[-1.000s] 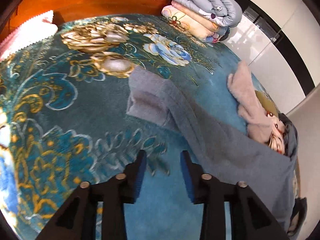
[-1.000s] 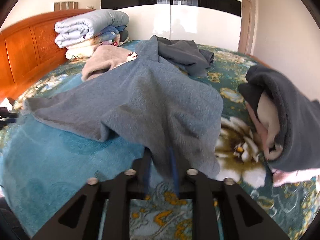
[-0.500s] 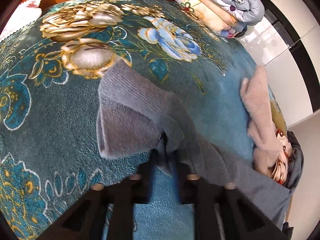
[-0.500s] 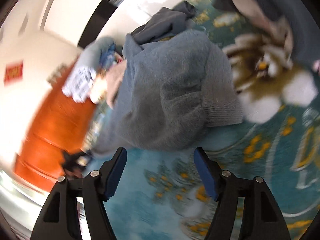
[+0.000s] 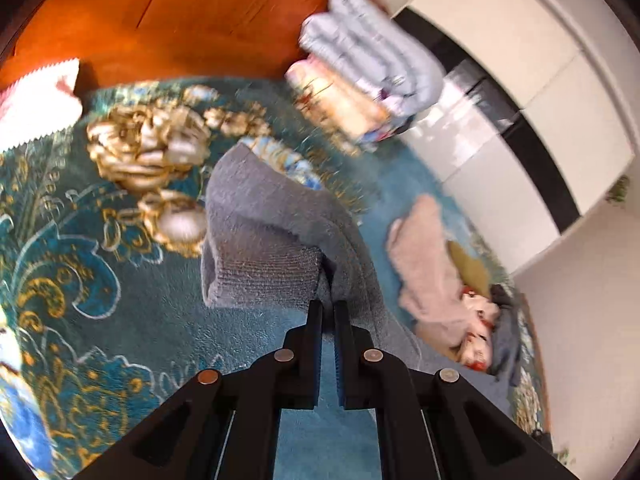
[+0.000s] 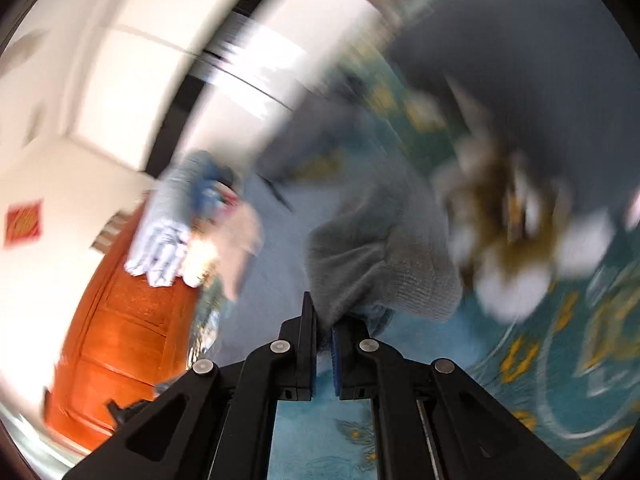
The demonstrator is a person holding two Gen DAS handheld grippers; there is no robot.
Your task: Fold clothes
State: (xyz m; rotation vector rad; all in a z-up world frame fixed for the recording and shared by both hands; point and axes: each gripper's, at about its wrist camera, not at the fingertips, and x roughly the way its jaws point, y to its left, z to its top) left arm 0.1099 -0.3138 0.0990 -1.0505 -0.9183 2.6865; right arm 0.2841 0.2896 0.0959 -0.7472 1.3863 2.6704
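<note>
A grey knit sweater (image 5: 264, 236) lies on the teal floral bedspread (image 5: 80, 260). My left gripper (image 5: 328, 306) is shut on the sweater's ribbed edge, and the cloth rises in a fold from its tips. In the right wrist view, which is badly blurred, the same grey sweater (image 6: 380, 256) bunches up in front of my right gripper (image 6: 324, 320), whose fingers are closed on its ribbed hem. The rest of the sweater stretches away between the two grippers.
A stack of folded quilts (image 5: 360, 80) sits by the orange wooden headboard (image 5: 200, 12). A beige fluffy garment (image 5: 432, 268) and darker clothes lie further along the bed. A pink-white cloth (image 5: 36, 100) lies at the left edge. White wardrobe doors (image 5: 540, 92) stand beyond.
My left gripper moved forward to the sweater, closed on its edge and lifted it. My right gripper let go, opened wide, then closed again on the hem and is swinging fast.
</note>
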